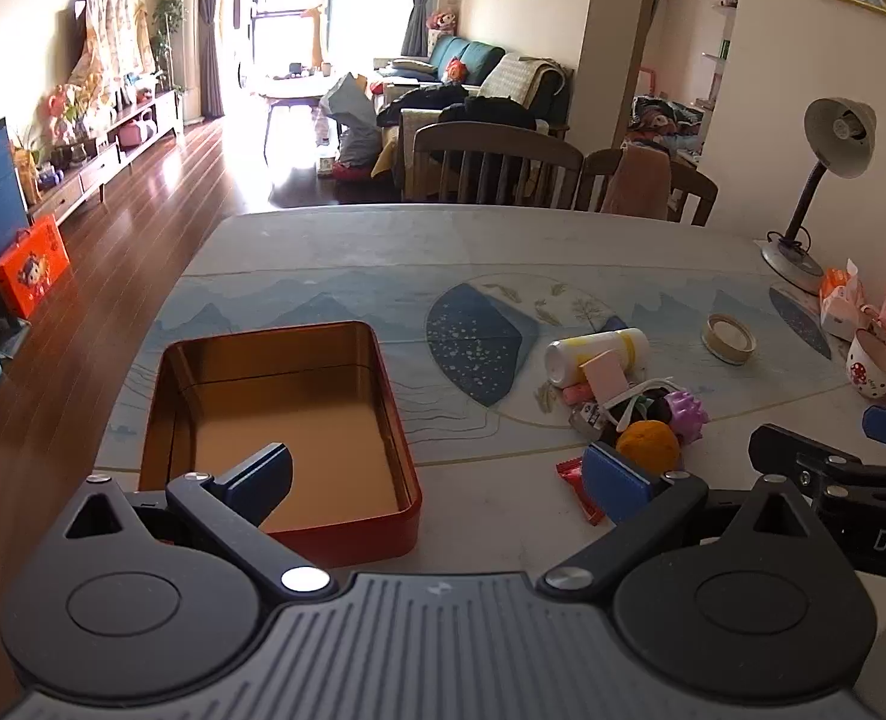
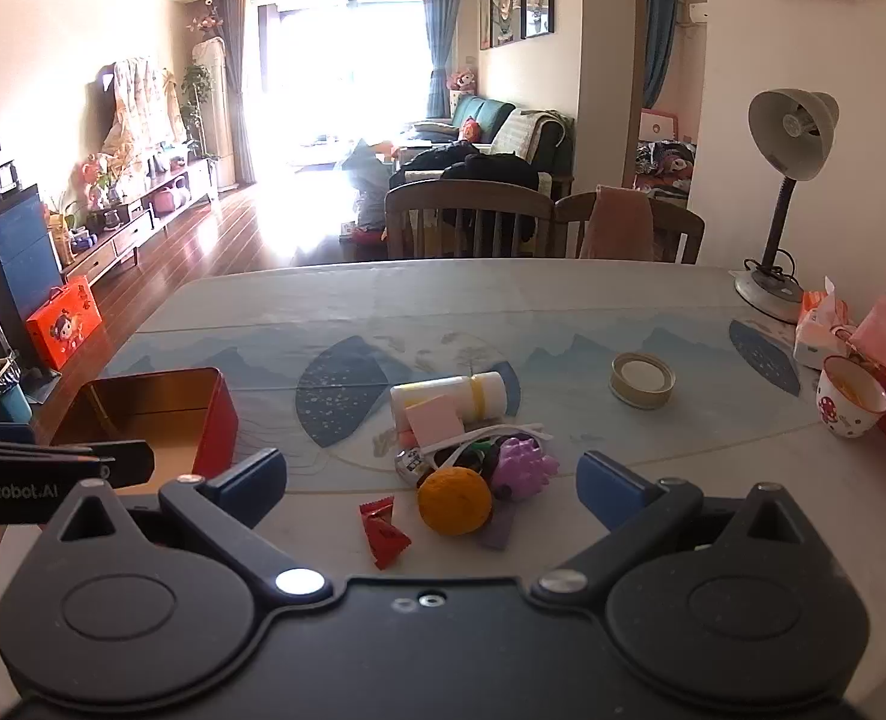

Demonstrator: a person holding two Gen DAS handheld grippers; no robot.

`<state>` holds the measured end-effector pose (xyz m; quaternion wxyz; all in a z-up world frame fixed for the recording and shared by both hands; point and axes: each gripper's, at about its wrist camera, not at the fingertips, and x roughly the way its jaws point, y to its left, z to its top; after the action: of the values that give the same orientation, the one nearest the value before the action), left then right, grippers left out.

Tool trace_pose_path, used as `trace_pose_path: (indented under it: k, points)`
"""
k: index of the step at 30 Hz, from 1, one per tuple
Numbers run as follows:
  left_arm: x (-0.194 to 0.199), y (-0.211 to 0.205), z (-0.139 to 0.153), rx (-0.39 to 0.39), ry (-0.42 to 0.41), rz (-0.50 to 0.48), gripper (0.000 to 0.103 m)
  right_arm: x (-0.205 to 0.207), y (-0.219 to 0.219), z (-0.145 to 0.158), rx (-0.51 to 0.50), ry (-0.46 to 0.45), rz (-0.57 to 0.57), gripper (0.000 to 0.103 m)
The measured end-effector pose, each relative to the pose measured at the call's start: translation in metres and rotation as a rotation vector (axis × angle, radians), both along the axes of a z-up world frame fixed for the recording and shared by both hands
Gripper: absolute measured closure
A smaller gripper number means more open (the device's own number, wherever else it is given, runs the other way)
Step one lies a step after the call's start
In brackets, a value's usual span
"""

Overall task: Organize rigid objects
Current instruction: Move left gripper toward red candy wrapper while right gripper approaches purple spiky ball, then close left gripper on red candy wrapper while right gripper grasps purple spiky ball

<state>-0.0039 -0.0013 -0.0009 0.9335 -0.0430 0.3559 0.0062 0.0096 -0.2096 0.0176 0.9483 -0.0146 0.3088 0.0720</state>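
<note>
A red tin box point(image 1: 347, 531) with an empty gold inside stands on the table at the left; it also shows in the right wrist view point(image 2: 218, 420). A pile of small objects lies to its right: an orange ball point(image 2: 454, 501), a purple spiky toy point(image 2: 527, 468), a white bottle point(image 2: 449, 399) lying down, a pink block point(image 2: 434, 420) and a red wrapper point(image 2: 383, 531). My left gripper point(image 1: 437, 480) is open and empty, its left finger over the box. My right gripper point(image 2: 431, 486) is open and empty, just in front of the pile.
A round tin lid point(image 2: 641, 381) lies right of the pile. A mushroom-print cup point(image 2: 851, 405), tissue packs point(image 2: 818, 330) and a desk lamp point(image 2: 785, 180) stand along the right edge. Chairs point(image 2: 467, 216) stand at the far side of the table.
</note>
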Motion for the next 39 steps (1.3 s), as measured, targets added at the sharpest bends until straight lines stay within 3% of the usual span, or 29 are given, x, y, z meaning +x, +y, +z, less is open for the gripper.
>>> trace_pose_path:
  k: [12,22,39]
  points:
    - [0.004,-0.003,0.002,-0.051,0.000,-0.002,0.000,0.003,-0.007,0.002,0.036,0.011,-0.005,0.001]
    - [0.008,-0.022,0.008,0.000,-0.043,-0.036,0.000,0.007,-0.019,0.000,0.052,0.012,0.002,0.002]
    - [0.050,-0.051,-0.013,-0.023,0.031,-0.020,0.000,0.051,-0.059,-0.022,0.015,0.076,0.048,0.013]
